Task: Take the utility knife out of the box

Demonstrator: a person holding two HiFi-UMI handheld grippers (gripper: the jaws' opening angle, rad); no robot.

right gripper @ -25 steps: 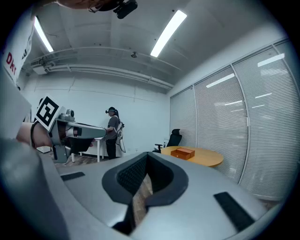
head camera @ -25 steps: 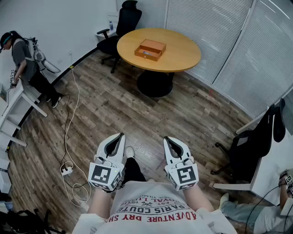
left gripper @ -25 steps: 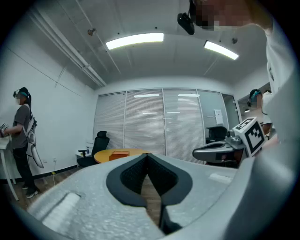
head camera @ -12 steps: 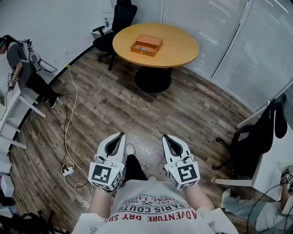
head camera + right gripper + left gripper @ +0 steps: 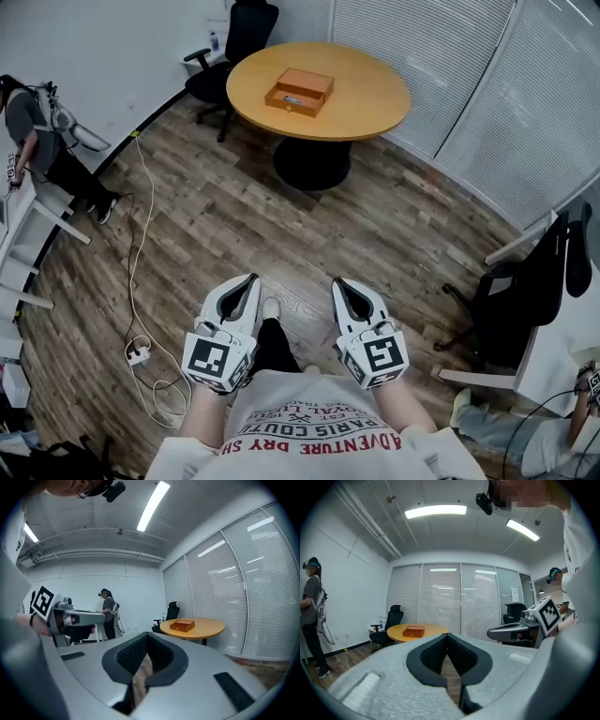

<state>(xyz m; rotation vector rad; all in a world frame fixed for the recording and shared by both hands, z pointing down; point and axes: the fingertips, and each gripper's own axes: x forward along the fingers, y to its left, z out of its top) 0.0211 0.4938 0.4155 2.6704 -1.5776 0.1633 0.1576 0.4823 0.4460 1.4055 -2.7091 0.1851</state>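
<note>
An orange wooden box [image 5: 298, 92] lies on a round wooden table [image 5: 366, 103] far ahead across the room. It also shows small in the left gripper view as the box [image 5: 413, 631] and in the right gripper view as the box [image 5: 182, 626]. No utility knife can be made out at this distance. My left gripper [image 5: 249, 279] and right gripper [image 5: 341, 283] are held side by side close to my body, pointing toward the table. Both are shut and hold nothing: the left gripper [image 5: 447, 635] and the right gripper [image 5: 147, 635] each have their tips together.
Wood floor lies between me and the table. A black office chair [image 5: 234, 42] stands behind the table, another chair [image 5: 525, 295] at the right. A person [image 5: 37, 131] stands by a white desk at the left. A white cable and power strip [image 5: 139, 354] lie on the floor to my left.
In the head view the floor and table have shifted as I move toward the table. Both grippers keep their place before my body, still shut.
</note>
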